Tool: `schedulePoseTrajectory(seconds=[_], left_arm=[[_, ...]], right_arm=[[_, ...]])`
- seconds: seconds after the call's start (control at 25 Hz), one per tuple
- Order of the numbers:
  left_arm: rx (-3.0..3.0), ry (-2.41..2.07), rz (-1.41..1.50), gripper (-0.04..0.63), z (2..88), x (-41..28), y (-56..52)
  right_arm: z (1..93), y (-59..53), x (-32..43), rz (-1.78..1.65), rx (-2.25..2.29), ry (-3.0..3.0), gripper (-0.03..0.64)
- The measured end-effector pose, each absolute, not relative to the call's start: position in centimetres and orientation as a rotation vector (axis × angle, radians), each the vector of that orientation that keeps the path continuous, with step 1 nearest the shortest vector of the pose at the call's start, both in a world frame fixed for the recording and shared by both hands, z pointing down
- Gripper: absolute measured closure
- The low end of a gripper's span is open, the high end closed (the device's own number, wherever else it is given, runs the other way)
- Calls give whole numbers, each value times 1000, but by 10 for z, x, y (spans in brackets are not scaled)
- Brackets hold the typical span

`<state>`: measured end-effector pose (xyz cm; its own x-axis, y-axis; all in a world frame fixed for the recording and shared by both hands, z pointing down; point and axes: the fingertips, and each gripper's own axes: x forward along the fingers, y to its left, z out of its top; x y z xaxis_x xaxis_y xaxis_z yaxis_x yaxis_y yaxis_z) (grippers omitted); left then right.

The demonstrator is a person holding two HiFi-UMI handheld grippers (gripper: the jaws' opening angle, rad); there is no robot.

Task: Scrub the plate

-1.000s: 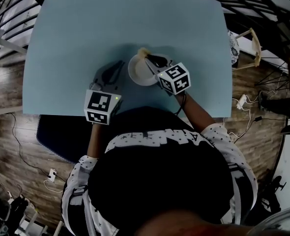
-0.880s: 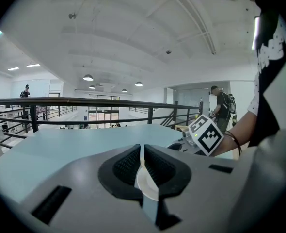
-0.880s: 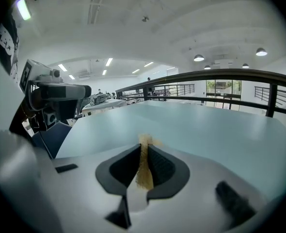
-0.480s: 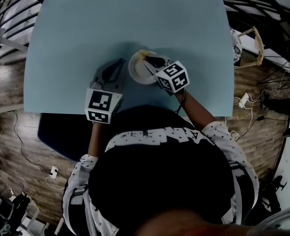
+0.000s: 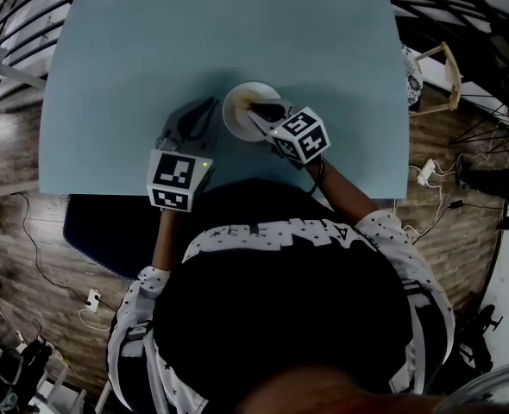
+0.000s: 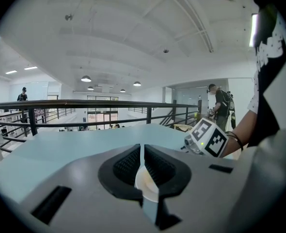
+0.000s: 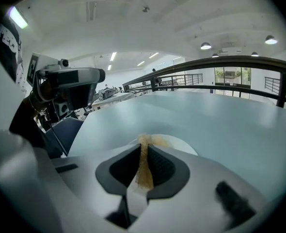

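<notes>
Tan fibrous scrubber (image 7: 144,171) in right claw (image 7: 143,148) | left claw (image 6: 142,155) pinches round white plate (image 5: 237,110)

A pale blue desk (image 5: 151,59) stands on wooden floor (image 5: 13,231). A black railing (image 6: 85,103) runs beyond the desk's far edge. Right of the desk are a wooden frame (image 5: 444,80) and a white power strip (image 5: 424,178) with cables.

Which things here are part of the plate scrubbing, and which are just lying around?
In use: plate; tan scrub pad; left gripper, clamped on the plate's rim; right gripper, clamped on the pad; table.
Lying about: wooden frame beside the table; power strip on the floor.
</notes>
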<state>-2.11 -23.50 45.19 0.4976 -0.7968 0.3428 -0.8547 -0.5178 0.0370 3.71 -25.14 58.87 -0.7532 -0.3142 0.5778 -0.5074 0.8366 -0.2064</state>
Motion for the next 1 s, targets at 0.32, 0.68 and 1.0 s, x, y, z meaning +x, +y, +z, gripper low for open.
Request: schedulePoseTrajectory(seconds=[0.32, 0.68, 1.0], left_arm=[[2553, -1397, 420, 580, 453, -15, -233], [2556, -1400, 418, 580, 453, -17, -232], [2552, -1399, 422, 580, 454, -16, -233]], right_arm=[[588, -231, 36, 511, 556, -2477, 565], [584, -211, 29, 544, 491, -2492, 565], [580, -200, 28, 576, 448, -2504, 565]])
